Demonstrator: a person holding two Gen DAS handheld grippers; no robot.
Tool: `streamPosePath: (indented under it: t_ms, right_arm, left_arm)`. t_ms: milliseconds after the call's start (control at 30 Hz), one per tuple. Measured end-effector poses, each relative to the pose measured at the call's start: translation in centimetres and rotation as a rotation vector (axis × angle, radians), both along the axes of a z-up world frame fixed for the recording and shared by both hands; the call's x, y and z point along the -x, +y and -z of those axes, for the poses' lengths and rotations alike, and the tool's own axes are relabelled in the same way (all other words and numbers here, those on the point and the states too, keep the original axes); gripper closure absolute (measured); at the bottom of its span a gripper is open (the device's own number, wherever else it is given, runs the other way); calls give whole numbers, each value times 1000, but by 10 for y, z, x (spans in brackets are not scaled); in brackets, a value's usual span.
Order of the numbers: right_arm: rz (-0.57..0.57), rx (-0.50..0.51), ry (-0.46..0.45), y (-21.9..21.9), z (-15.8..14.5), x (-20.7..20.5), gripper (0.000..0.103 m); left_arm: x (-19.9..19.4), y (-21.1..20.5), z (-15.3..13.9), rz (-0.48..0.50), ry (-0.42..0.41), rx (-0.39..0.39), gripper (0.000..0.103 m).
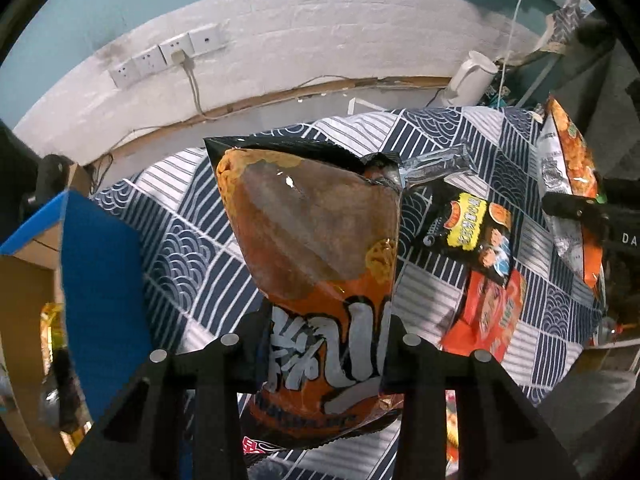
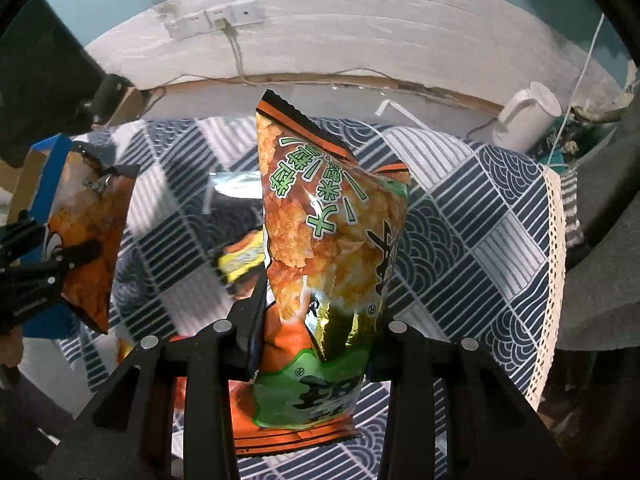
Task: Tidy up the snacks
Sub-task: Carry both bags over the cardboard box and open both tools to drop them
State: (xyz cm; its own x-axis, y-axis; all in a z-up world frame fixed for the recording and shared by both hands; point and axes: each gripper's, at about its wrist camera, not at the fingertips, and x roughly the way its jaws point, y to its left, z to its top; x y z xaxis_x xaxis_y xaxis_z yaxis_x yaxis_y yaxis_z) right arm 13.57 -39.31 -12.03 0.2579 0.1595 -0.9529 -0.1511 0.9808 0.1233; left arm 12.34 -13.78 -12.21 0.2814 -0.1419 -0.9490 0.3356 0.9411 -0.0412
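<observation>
Grips: left gripper (image 1: 326, 344) is clamped on the orange-and-black snack bag (image 1: 316, 248), low on the bag; right gripper (image 2: 316, 344) is clenched on the green-and-orange crisp bag (image 2: 332, 240) the same way.
Position: both bags hang clear above the patterned tablecloth (image 1: 192, 240).
Destination guess: blue-edged cardboard box (image 1: 92, 260) at 9 o'clock of the left bag, already holding some packets.
Risk, slip: glossy, puffy film pinched near one end; a quick swing could let a bag slide out.
Risk, crush: hard pinch may break the contents or burst a seam.
Risk, collision: bags hang near each other; crossing paths toward the box could knock one loose.
Risk, clutter: loose packets (image 1: 480, 240) at 3 o'clock could be swept off.
</observation>
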Motion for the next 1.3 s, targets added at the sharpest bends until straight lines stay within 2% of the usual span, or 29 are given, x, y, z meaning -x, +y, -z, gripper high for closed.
streamPosePath:
  t_ms: [300, 533, 933, 1100, 1300]
  right_arm:
    - [-50, -31, -49, 30, -28, 14, 67]
    - [-103, -68, -80, 60, -46, 22, 67]
    - [-201, -124, -111, 124, -74, 25, 67]
    - [-249, -124, -115, 156, -82, 26, 67]
    - [-304, -114, -119, 194, -87, 25, 67]
  left_arm:
    - [22, 34, -35, 21, -39, 3, 63]
    - [36, 69, -61, -28, -41, 98, 63]
    - [55, 115, -97, -32, -149, 83, 63]
    - [60, 141, -103, -53, -183, 54, 63]
    - [62, 179, -107, -100, -196, 62, 63]
